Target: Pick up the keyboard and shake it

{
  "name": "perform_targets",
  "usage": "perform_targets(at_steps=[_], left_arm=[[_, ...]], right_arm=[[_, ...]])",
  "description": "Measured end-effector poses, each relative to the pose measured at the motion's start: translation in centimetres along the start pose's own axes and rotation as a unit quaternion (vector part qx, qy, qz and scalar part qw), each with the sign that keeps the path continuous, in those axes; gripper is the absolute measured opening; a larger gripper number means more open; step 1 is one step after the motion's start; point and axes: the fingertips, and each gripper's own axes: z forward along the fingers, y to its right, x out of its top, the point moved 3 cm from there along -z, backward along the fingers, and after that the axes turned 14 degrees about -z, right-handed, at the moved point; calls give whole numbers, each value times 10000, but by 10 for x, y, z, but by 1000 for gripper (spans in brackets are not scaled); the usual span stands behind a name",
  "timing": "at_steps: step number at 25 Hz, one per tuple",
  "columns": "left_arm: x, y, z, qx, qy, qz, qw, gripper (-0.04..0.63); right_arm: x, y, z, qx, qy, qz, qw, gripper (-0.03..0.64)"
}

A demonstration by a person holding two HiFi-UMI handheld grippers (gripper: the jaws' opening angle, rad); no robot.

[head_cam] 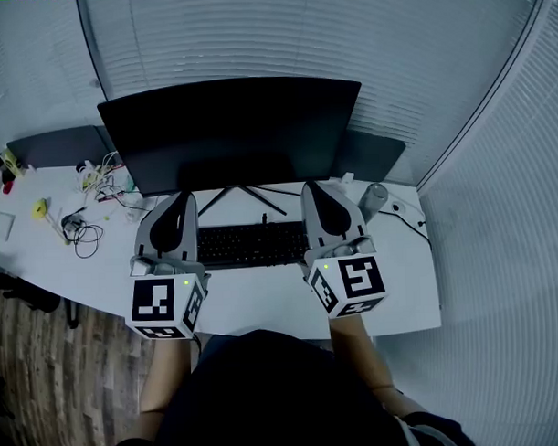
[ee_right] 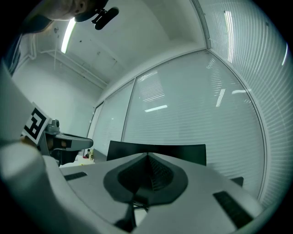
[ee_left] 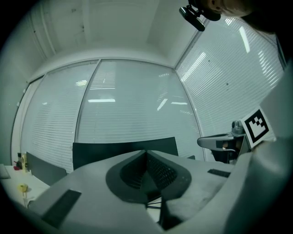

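Note:
A black keyboard (head_cam: 252, 244) lies flat on the white desk (head_cam: 254, 301) in front of the dark monitor (head_cam: 232, 132). My left gripper (head_cam: 174, 209) hovers at the keyboard's left end and my right gripper (head_cam: 321, 202) at its right end. Both point toward the monitor, raised off the desk. In the left gripper view the left gripper (ee_left: 145, 157) has its jaws pressed together with nothing between them. The right gripper (ee_right: 147, 161) looks the same in the right gripper view. The keyboard is hidden below the jaws in both gripper views.
The monitor stand legs (head_cam: 246, 198) spread behind the keyboard. Tangled cables and small items (head_cam: 91, 201) clutter the desk's left part. A small grey cylinder (head_cam: 373, 198) and a cable (head_cam: 407, 218) sit at the right. Blinds-covered glass walls (head_cam: 254, 35) enclose the desk.

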Motion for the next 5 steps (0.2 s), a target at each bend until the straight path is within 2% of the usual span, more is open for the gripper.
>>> perform_targets(at_steps=[5], left_arm=[[1,-1,4,10,-28,-26,10000,24]], right_arm=[[1,5,3,-4,-14,-15,10000,26]])
